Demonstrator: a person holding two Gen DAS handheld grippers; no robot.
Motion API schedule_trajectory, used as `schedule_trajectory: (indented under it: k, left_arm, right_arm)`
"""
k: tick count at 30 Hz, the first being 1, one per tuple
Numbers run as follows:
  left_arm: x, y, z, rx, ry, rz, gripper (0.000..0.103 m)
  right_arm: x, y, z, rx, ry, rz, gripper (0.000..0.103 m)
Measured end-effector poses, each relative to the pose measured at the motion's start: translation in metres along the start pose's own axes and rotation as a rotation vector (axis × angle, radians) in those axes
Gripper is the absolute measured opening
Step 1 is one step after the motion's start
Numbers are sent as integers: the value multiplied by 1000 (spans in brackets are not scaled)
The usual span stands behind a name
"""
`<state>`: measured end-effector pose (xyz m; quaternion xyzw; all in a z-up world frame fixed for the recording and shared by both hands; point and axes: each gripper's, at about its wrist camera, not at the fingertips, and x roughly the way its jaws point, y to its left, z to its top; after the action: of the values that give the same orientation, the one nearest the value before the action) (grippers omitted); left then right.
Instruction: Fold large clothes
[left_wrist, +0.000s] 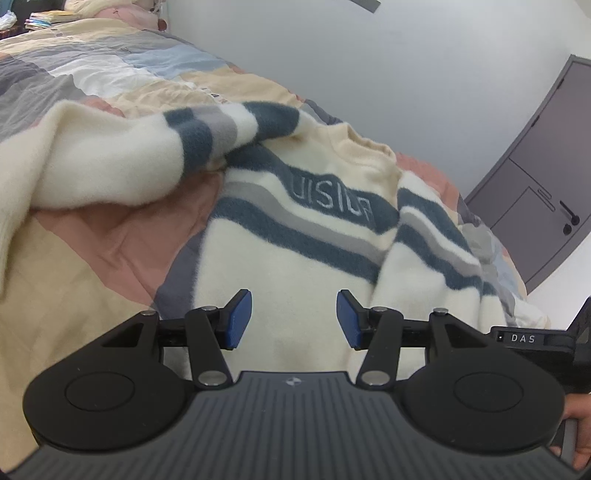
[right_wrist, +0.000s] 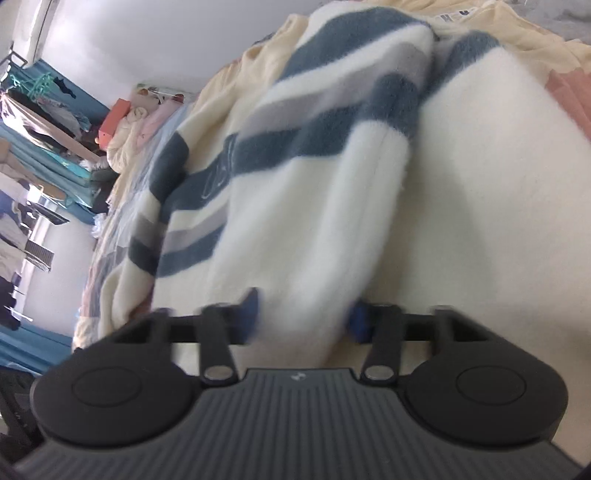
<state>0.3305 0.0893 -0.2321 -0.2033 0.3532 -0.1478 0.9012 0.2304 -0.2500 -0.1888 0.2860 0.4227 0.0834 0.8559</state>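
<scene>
A fluffy cream sweater (left_wrist: 295, 236) with dark teal and grey stripes lies chest-up on the bed. One sleeve (left_wrist: 110, 162) is lifted over the quilt at the left; the other sleeve (left_wrist: 436, 251) lies folded across the body at the right. My left gripper (left_wrist: 294, 319) is open and empty just above the sweater's lower body. In the right wrist view the sweater (right_wrist: 369, 147) fills the frame, and a folded sleeve (right_wrist: 306, 266) passes between the wide-apart blue pads of my right gripper (right_wrist: 303, 314). The view is blurred.
The sweater lies on a patchwork quilt (left_wrist: 92, 66) of pink, beige, grey and blue. A grey door (left_wrist: 546, 177) stands in the white wall to the right. In the right wrist view, hanging clothes and piled bedding (right_wrist: 55, 147) crowd the far left.
</scene>
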Motion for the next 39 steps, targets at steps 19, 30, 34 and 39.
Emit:
schedule_trajectory:
  k: [19, 30, 34, 39]
  left_arm:
    - [-1, -19, -27, -71, 139, -204, 57]
    - [13, -66, -62, -14, 264, -446, 53]
    - [22, -77, -72, 14, 288, -363, 55]
    - [28, -102, -87, 102, 317, -349, 56]
  right_arm:
    - [-54, -49, -4, 175, -173, -223, 15]
    - [-63, -52, -7, 237, -180, -176, 15]
    - [-63, -54, -7, 247, -178, -170, 15]
    - [-62, -56, -6, 256, -176, -160, 15]
